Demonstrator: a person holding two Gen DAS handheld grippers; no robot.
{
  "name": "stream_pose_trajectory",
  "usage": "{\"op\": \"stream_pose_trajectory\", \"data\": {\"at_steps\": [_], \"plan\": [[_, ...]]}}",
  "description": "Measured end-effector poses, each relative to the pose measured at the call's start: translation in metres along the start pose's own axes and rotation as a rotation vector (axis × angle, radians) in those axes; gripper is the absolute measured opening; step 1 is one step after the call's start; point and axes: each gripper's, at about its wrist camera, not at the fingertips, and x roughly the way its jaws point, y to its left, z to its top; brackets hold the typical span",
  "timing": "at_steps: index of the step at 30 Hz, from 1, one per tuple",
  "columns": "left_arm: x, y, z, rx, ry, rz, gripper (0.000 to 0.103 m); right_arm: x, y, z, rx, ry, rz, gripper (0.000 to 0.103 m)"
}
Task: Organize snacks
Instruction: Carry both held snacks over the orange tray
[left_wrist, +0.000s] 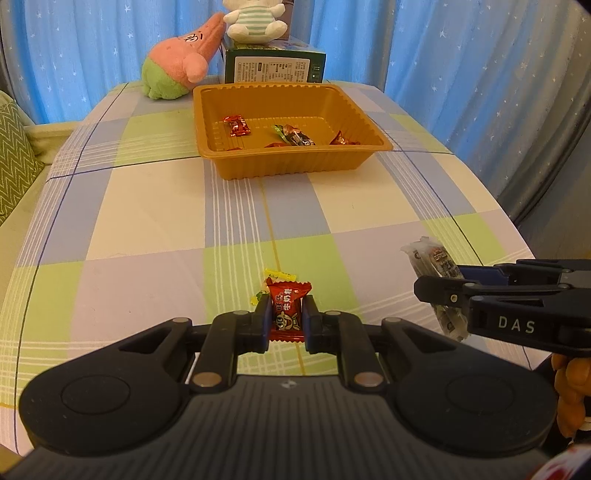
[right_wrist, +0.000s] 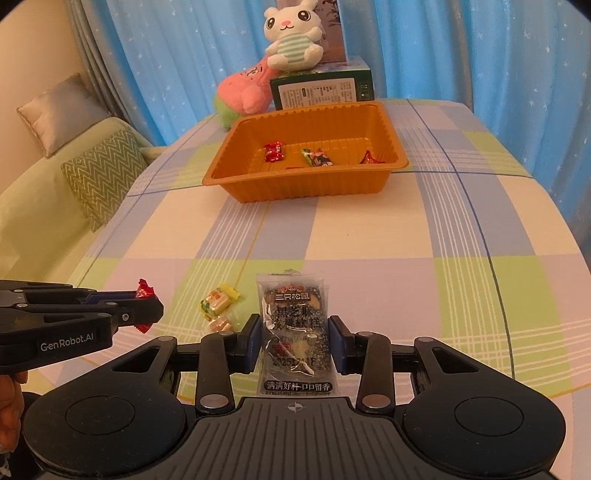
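Near the front edge of the table (left_wrist: 147, 221), the left claw (left_wrist: 288, 317) is pinching a small red candy (left_wrist: 289, 308) across its middle, twisted ends pointing up and down; it looks light and crinkly, likely slippery. Beside it, yellow candies (right_wrist: 218, 306) are lying loose on the cloth. Further right, the right claw (right_wrist: 293, 341) is gripping a soft, clear cake packet (right_wrist: 293, 328) by its sides, long axis pointing toward the orange tray (right_wrist: 306, 184).
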Motion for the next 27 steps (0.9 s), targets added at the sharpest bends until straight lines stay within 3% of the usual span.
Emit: {"op": "stream_pose_trajectory", "data": {"at_steps": [27], "plan": [[0.028,0.003,0.063,0.039,-0.031,-0.026,0.015,0.021,-0.020,0.061,-0.031,-0.022,-0.049,0.038]]}}
